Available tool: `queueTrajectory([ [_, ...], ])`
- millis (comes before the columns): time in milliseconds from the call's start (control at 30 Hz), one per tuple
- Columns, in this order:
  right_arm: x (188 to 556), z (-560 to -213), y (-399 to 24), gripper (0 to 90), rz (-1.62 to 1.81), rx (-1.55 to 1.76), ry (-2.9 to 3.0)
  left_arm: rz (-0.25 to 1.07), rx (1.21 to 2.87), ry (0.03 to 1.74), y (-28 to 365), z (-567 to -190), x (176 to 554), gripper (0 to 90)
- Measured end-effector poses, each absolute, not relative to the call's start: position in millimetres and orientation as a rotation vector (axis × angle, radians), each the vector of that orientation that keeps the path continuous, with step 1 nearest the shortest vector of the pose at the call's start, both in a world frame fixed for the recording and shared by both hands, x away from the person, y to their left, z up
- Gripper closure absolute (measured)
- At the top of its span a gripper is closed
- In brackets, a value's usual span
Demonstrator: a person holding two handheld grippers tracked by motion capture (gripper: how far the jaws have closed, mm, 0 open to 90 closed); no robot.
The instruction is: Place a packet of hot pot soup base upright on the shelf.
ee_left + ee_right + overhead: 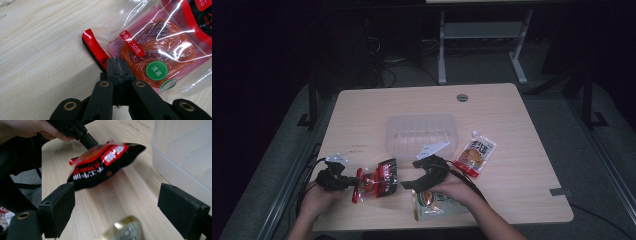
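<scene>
At seven o'clock on the table (512, 115): left tongs (353, 184) clamped on red-black snack packet (379, 179); right tongs (419, 175) gaping, empty, approaching. Step: packet pickup. Next, probably: carry to clear tub (422, 131) at twelve

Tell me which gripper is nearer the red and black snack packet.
Left. The left gripper is shut on the red and black snack packet at its edge. The right gripper stands open beside it, not touching.

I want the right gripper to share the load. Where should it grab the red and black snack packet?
Probably the free black end of the red and black snack packet, approached from the container side: the left gripper already pinches the opposite sealed edge, and that end hangs unsupported, thin enough for open jaws.
</scene>
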State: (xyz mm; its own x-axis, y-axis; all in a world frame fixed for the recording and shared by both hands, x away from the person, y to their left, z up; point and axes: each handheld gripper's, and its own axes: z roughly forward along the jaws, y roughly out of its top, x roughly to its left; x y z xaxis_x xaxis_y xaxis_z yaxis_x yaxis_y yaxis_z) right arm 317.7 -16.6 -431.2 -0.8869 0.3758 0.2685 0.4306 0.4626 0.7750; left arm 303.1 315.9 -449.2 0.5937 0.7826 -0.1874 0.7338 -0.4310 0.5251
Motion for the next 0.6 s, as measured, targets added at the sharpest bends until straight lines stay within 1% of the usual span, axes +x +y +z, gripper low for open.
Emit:
queueTrajectory([
  [133,322.4,-433.5,-1.2,15.3,-1.411,-0.714,-2.631,0.105,2.248,1.198,316.7,-449.5,303.4,89.9],
  [167,324.4,-434.9,4.3,17.6,-1.400,-0.705,-2.624,0.104,2.245,1.200,316.7,-449.6,303.3,89.9],
  [467,331.3,-444.7,15.0,24.4,-1.361,-0.686,-2.579,0.097,2.245,1.197,318.6,-449.9,303.7,89.9],
  [500,331.4,-446.8,18.2,27.1,-1.347,-0.672,-2.570,0.097,2.249,1.194,318.8,-449.9,303.8,89.9],
  [533,331.4,-446.8,18.2,27.1,-1.347,-0.672,-2.570,0.097,2.249,1.194,318.8,-449.9,303.8,89.9],
  [567,331.5,-448.4,21.8,30.7,-1.338,-0.654,-2.561,0.099,2.250,1.194,318.9,-449.9,303.8,89.9],
  [600,331.3,-448.6,23.7,32.3,-1.336,-0.648,-2.553,0.099,2.250,1.194,318.9,-449.9,303.7,89.9],
])
